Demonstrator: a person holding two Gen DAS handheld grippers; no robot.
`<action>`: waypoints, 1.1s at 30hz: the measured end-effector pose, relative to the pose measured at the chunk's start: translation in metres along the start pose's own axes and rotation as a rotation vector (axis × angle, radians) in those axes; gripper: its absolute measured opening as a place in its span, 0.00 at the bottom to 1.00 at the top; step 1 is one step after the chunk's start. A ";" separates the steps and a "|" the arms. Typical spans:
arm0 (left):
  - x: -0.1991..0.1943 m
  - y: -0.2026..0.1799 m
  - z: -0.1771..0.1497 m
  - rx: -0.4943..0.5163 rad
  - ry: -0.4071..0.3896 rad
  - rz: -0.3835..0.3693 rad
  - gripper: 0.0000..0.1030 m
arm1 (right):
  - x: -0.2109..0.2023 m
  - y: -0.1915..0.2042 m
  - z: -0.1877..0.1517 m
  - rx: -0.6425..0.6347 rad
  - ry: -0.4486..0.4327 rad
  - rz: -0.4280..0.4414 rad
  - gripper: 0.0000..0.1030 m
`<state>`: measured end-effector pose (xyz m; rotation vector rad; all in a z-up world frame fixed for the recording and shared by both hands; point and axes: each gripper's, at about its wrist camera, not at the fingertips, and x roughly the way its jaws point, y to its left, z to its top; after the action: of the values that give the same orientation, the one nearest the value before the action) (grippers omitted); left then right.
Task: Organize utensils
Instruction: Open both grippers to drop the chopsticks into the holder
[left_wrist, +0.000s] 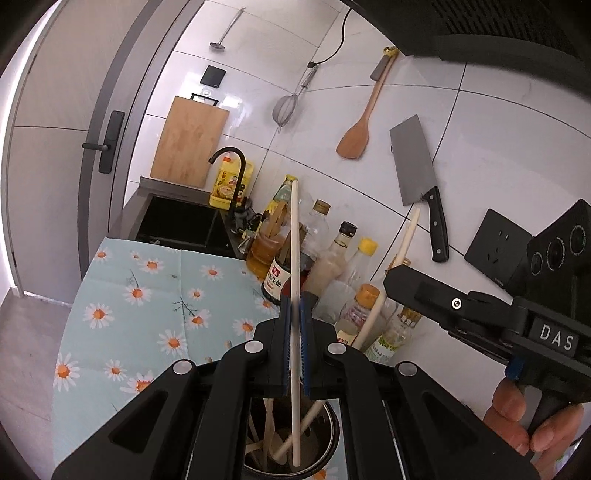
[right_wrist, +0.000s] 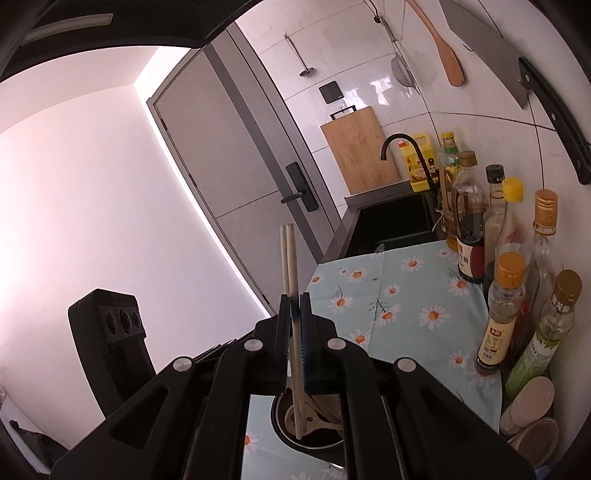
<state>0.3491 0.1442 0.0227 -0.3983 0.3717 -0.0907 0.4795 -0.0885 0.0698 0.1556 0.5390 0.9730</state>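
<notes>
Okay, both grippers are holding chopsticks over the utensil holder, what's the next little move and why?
Probably open the left gripper. It is shut on a white chopstick whose lower end already reaches down inside the utensil holder among the other utensils, so letting go should leave it standing there. The right gripper could follow.

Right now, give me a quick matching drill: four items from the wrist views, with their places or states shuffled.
Items:
1. cleaver
2. cutting board
3. left gripper
4. utensil holder

Places or states:
A. shut on a chopstick
B. hanging on the tiled wall
C. leaning on the wall behind the sink
D. directly below the gripper, utensils inside

Pairs: 1-B, 2-C, 3-A, 4-D
</notes>
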 end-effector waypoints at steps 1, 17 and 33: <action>0.000 0.000 0.000 -0.001 0.000 0.000 0.04 | 0.001 -0.001 0.000 0.003 0.004 -0.002 0.06; -0.003 0.000 -0.008 0.015 -0.025 0.013 0.04 | 0.001 -0.005 -0.002 0.028 0.021 -0.008 0.17; -0.001 -0.001 -0.017 0.036 -0.043 0.029 0.05 | -0.003 -0.009 -0.007 0.039 0.033 -0.026 0.17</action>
<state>0.3417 0.1375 0.0093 -0.3586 0.3331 -0.0607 0.4815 -0.0972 0.0617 0.1676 0.5893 0.9414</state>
